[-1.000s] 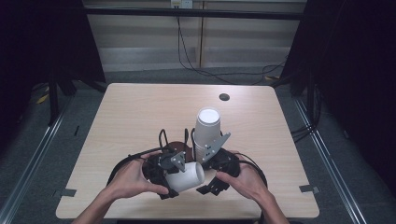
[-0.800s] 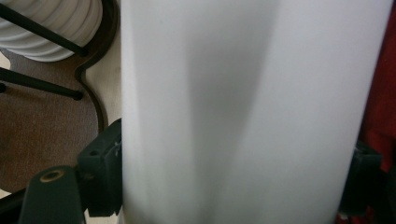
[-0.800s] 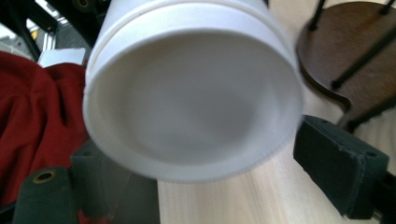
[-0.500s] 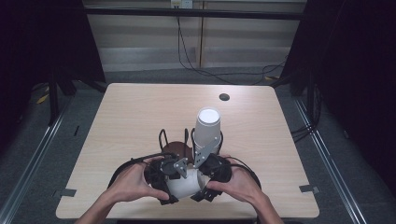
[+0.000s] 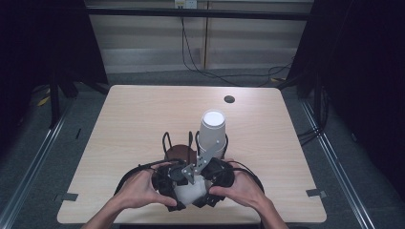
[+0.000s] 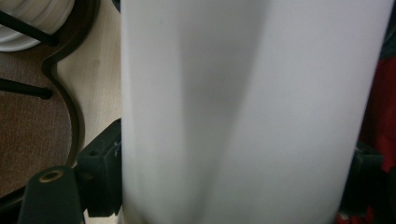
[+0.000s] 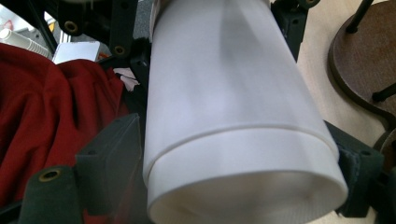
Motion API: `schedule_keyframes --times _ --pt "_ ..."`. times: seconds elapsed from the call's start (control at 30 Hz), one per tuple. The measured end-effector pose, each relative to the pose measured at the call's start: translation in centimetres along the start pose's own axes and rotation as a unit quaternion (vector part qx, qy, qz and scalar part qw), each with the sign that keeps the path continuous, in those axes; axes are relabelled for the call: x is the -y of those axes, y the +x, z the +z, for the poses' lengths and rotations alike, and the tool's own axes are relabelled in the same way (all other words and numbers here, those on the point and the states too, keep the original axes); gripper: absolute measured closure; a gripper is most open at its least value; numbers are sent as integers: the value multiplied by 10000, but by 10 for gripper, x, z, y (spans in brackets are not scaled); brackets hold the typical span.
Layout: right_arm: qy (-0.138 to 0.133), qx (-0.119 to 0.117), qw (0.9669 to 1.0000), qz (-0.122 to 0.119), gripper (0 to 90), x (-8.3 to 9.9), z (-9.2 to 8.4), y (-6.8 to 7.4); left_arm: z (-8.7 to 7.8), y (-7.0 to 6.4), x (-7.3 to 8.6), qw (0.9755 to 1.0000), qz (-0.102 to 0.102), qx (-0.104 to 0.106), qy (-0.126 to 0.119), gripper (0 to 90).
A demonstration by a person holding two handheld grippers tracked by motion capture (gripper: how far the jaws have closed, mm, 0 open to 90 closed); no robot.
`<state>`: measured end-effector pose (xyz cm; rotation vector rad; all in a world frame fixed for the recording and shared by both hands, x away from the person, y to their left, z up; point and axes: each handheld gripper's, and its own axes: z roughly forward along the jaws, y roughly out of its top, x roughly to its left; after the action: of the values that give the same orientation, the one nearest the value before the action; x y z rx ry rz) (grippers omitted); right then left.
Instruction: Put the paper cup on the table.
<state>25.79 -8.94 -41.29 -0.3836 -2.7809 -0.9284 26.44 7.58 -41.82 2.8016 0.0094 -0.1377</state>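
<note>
Held cup: a white paper cup [image 5: 190, 193] lies on its side between both hands at the near edge of the table [image 5: 124, 124]; the right gripper view shows a seam ring near its open end, as of one cup nested in another [image 7: 233, 130].
Left tongs [image 5: 168, 185]: closed narrow on the cup; in the left gripper view the black pads sit against both flanks of the white wall [image 6: 243, 112].
Right tongs [image 5: 215, 183]: gripping the same cup near its wide rim, a pad pressed against each side.
Stacked cups: an upside-down white stack [image 5: 212, 133] stands upright in a wire holder [image 5: 181, 148] just beyond the grippers, its base partly covered by the grey plate.
Holder base: dark brown round disc [image 7: 364, 60], close beside the held cup.
Table hole: a small dark grommet [image 5: 229, 99] near the far edge, well apart.
Red cloth [image 7: 51, 107]: behind the cup in the right gripper view.
</note>
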Motion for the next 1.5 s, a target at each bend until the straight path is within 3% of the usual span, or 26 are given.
schedule_keyframes --times 0.5,0.6,0.67,0.7,0.87,0.9,1.03,1.23,1.4,1.5 --pt "-38 -19 10000 -6 230 0 1 -1 1 0 0 9995 -58 260 -145 172" --pt "8 -69 10000 -30 242 0 1 -1 1 1 1 9996 41 212 -185 168" --pt "10 -54 10000 -27 243 0 1 -2 2 0 2 9992 -49 281 -293 166" --pt "-5 -75 10000 -3 243 0 0 -2 1 2 3 9993 57 245 -279 162" --pt "-72 -13 10000 -42 245 0 -2 -3 -1 3 5 9985 -67 245 -491 152" --pt "-76 -2 10000 -31 245 -1 -2 -3 -2 3 6 9986 -7 200 -482 150" --pt "-147 44 9999 -32 244 0 -2 -4 -2 5 9 9969 -181 207 -734 141" --pt "-195 95 9998 36 244 1 -3 -6 -4 8 14 9947 -10 89 -1020 138" --pt "-144 101 9998 56 245 0 -3 -7 -6 12 18 9921 -33 232 -1234 136" --pt "-173 104 9998 55 247 1 -4 -7 -8 13 20 9892 -51 257 -1445 137"
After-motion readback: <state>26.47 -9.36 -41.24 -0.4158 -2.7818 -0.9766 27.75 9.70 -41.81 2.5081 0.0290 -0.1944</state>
